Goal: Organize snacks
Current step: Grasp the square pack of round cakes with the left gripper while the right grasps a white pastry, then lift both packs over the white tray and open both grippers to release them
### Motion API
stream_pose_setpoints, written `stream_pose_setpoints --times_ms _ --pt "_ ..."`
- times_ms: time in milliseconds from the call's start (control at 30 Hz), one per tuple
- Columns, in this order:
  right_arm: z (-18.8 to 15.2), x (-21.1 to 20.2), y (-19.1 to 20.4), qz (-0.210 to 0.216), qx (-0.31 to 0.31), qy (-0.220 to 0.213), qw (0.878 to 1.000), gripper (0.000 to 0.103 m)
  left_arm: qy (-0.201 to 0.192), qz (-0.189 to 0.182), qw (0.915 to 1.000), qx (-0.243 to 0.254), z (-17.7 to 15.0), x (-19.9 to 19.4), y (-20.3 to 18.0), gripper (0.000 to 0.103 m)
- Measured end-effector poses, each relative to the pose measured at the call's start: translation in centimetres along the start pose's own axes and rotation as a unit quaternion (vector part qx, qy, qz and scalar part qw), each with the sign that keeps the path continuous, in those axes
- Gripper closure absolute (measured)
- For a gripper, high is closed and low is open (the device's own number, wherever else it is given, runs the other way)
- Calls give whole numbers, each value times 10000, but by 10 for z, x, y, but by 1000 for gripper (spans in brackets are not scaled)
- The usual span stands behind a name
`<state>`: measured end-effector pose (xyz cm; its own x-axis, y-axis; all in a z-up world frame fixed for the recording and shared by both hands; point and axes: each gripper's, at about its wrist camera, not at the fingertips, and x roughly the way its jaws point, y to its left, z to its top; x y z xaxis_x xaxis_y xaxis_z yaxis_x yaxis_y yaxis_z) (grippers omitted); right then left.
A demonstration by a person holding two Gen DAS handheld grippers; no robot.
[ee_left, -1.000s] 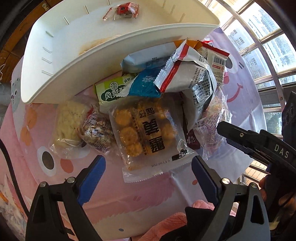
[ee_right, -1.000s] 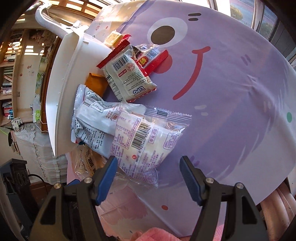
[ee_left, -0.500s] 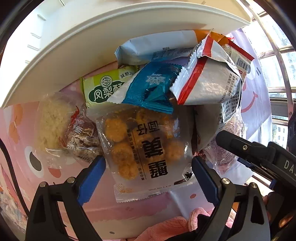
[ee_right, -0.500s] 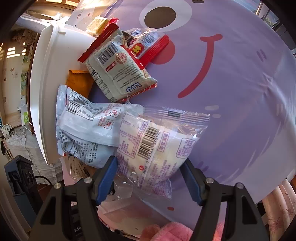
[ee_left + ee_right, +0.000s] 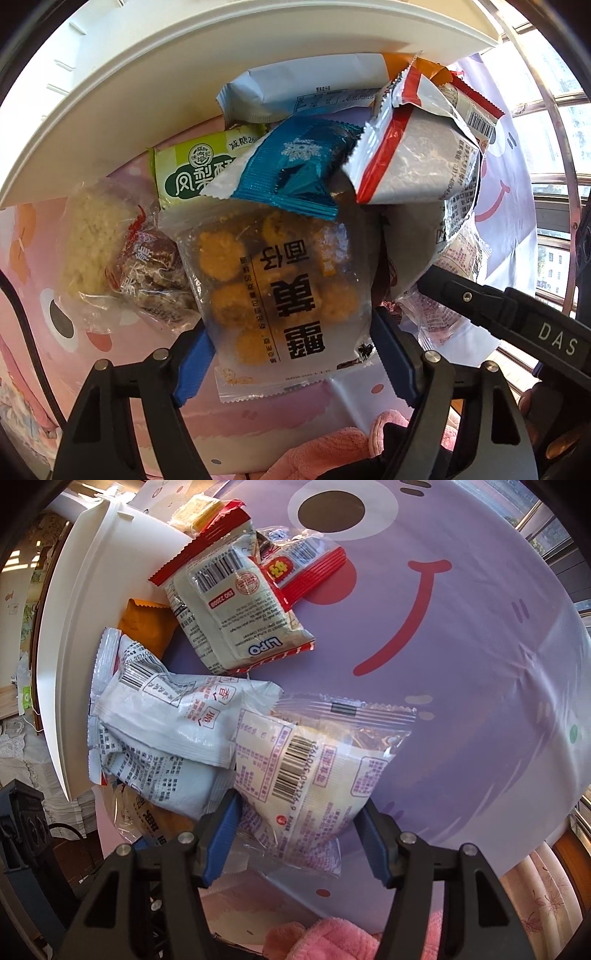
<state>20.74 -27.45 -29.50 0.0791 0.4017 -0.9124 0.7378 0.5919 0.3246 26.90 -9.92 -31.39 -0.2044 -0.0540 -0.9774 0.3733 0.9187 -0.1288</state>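
Observation:
A pile of snack packets lies on the cartoon tablecloth against a white bin point(image 5: 155, 96). My left gripper point(image 5: 291, 354) is open, its blue fingers on either side of a clear packet of orange cookies point(image 5: 280, 288). A blue snowflake packet point(image 5: 295, 166), a green packet point(image 5: 192, 170) and a red-edged silver packet point(image 5: 417, 155) lie behind it. My right gripper point(image 5: 301, 830) is open around a clear packet with a barcode point(image 5: 314, 775). White packets point(image 5: 170, 716) and a LiPO packet point(image 5: 229, 613) lie beyond it.
The right gripper's black arm point(image 5: 517, 317) shows at the right of the left wrist view. The white bin point(image 5: 74, 635) stands left of the pile. Purple tablecloth point(image 5: 461, 672) spreads to the right. A pink cloth point(image 5: 332, 938) lies at the near edge.
Both grippers have moved forward onto the pile. The cookie packet now sits between the left fingers and the barcode packet between the right fingers.

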Motion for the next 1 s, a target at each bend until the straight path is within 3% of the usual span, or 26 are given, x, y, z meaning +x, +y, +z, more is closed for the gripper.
stream_pose_setpoints --times_ms 267,767,1000 --pt "-7 -2 -4 66 101 -69 9999 53 72 19 9999 -112 -18 -3 5 25" --pt "-40 -16 -14 319 332 -508 9976 54 -341 15 9994 -19 -66 -32 11 26" --pt "-56 -31 -14 522 377 -693 9955 54 -623 -97 9980 0 -89 -63 25 26"
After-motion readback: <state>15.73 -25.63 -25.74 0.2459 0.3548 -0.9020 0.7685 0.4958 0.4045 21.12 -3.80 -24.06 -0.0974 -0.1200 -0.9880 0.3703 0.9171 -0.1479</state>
